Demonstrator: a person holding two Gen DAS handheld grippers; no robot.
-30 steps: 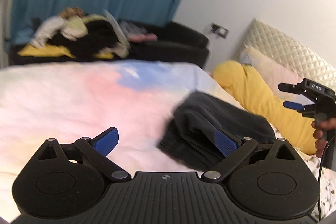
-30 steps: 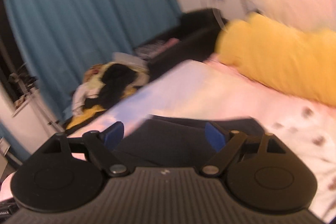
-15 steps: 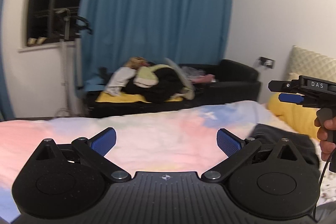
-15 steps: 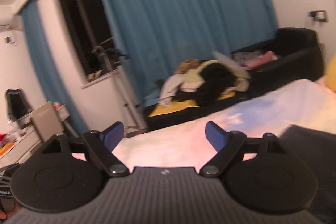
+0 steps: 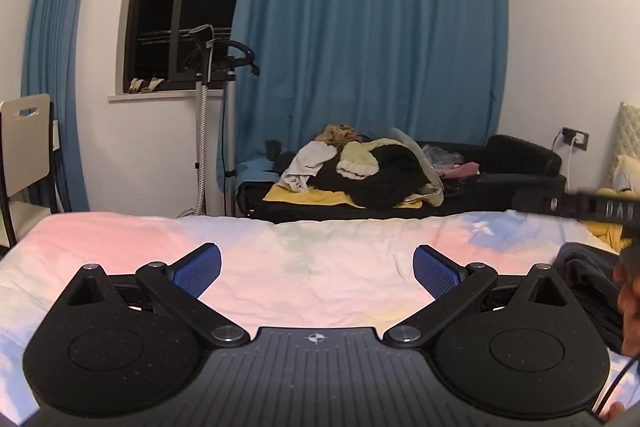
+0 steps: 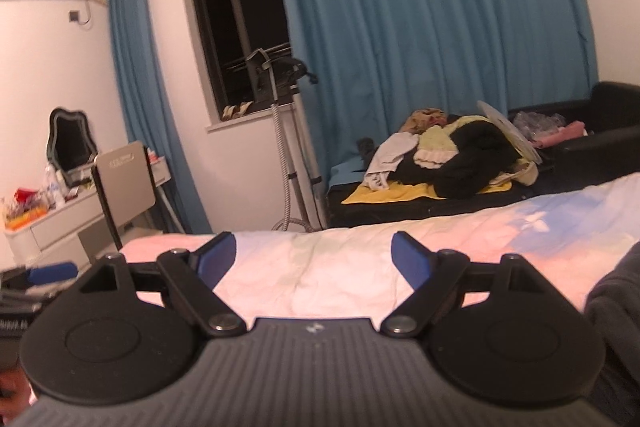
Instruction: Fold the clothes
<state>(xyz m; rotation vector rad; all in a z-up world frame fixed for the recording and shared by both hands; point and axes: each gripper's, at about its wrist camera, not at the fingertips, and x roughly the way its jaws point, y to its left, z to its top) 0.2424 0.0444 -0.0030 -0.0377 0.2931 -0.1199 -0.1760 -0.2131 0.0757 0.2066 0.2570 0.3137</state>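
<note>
The left tongs [image 5: 316, 267] were seen spread wide apart with nothing between the blue pads, held level above the bed [image 5: 304, 267]. The right tongs [image 6: 312, 257] were likewise spread apart and empty. A dark garment [image 5: 592, 291] was lying on the bed at the right edge of both views, so it lay to the right of both tongs and nearer to the right ones; in the right wrist view it [image 6: 612, 311] was just beside the right pad. Whether it was folded, and how its long axis ran, could not be told, because only a part was shown. Farther away, a heap of clothes [image 5: 360, 171] was piled on a black sofa [image 5: 520, 163], well apart from both tongs, before a blue curtain [image 5: 368, 27].
</note>
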